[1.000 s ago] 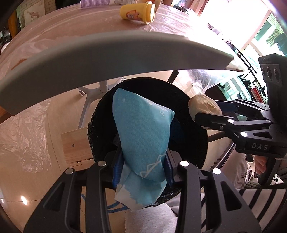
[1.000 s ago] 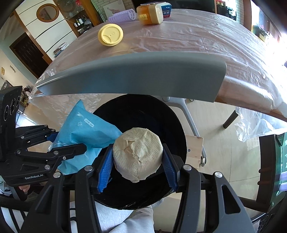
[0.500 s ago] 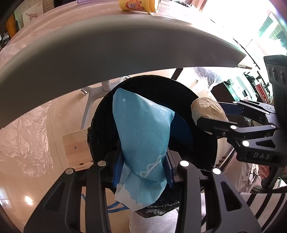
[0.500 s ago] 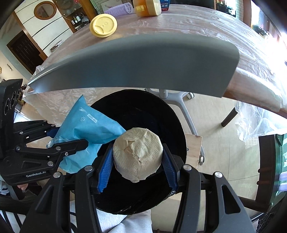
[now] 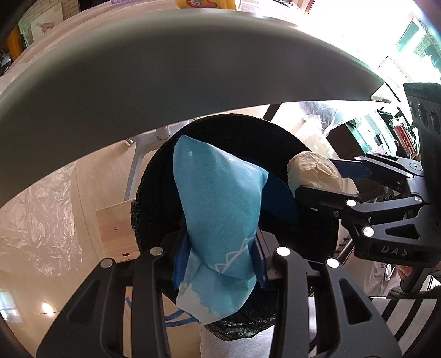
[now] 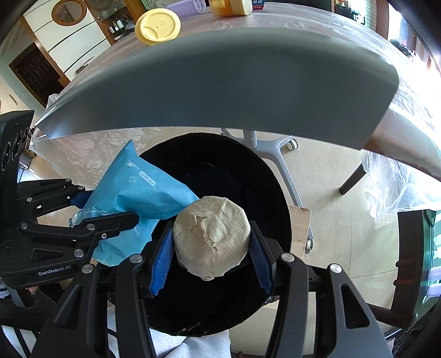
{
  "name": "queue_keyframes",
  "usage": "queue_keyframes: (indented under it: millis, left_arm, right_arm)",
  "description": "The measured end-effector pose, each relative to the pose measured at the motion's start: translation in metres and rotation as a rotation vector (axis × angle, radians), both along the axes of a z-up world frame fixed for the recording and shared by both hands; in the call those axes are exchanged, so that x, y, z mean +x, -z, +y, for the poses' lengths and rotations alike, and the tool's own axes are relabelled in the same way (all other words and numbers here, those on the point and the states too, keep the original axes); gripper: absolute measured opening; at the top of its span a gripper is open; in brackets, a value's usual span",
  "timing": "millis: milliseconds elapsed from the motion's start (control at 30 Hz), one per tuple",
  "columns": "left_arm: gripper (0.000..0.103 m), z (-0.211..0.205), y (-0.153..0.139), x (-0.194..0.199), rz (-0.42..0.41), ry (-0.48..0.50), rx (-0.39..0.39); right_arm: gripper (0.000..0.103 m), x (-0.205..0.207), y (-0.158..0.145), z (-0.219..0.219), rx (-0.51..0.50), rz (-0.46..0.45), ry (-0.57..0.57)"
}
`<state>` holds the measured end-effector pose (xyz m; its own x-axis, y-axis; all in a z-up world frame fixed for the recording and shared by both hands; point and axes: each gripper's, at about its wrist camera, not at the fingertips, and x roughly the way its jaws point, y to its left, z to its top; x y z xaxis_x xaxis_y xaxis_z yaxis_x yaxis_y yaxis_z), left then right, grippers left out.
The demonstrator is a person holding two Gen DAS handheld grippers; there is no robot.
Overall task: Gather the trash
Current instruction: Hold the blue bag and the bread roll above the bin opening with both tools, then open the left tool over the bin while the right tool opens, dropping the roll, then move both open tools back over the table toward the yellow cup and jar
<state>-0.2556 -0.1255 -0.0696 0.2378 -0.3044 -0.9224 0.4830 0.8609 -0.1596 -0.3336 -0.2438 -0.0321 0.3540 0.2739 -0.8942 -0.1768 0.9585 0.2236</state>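
Below the grey bench edge (image 6: 220, 79), both tongs hang over the black bin (image 6: 220, 170). Left tongs (image 5: 219, 253) are clamped on a blue wrapper (image 5: 217, 192); right tongs (image 6: 210, 257) are clamped on a wad of paper towel (image 6: 212, 236).

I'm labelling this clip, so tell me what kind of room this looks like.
Probably a home dining room: a large table wrapped in clear plastic, a dark wooden chair beside it, a cabinet with bottles behind, and a black-lined trash bin below the grippers.
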Motion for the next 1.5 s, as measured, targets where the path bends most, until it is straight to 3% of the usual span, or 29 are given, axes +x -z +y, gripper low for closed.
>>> queue_keyframes:
  millis: [433, 533, 600, 667, 967, 1067, 1333, 1500]
  left_arm:
    - [0.04, -0.007, 0.001, 0.0, -0.003, 0.02, 0.018]
    - [0.053, -0.005, 0.0, -0.002, -0.027, 0.02, 0.031]
    - [0.068, -0.003, -0.002, -0.002, -0.039, 0.016, 0.032]
    - [0.072, -0.002, -0.004, -0.003, -0.048, 0.008, 0.034]
    - [0.076, 0.005, -0.007, -0.008, -0.059, 0.005, 0.038]
    - [0.089, 0.007, -0.008, -0.008, -0.069, -0.004, 0.033]
    - [0.089, 0.001, -0.015, -0.011, -0.077, 0.001, 0.015]
    - [0.089, 0.004, -0.031, -0.016, -0.101, -0.011, -0.015]
  right_arm:
    - [0.051, 0.002, 0.003, -0.002, -0.007, 0.002, 0.004]
    - [0.056, 0.0, 0.001, -0.005, -0.002, -0.009, 0.011]
    - [0.072, -0.001, 0.0, -0.008, 0.009, -0.011, 0.027]
    - [0.075, -0.003, -0.002, -0.011, 0.021, -0.013, 0.039]
    - [0.083, -0.01, -0.011, -0.023, 0.038, -0.016, 0.076]
    - [0.085, -0.01, -0.01, -0.021, 0.041, -0.01, 0.083]
    - [0.086, -0.013, -0.014, -0.021, 0.067, -0.043, 0.076]
    - [0.097, -0.019, -0.028, -0.027, 0.116, -0.06, 0.067]
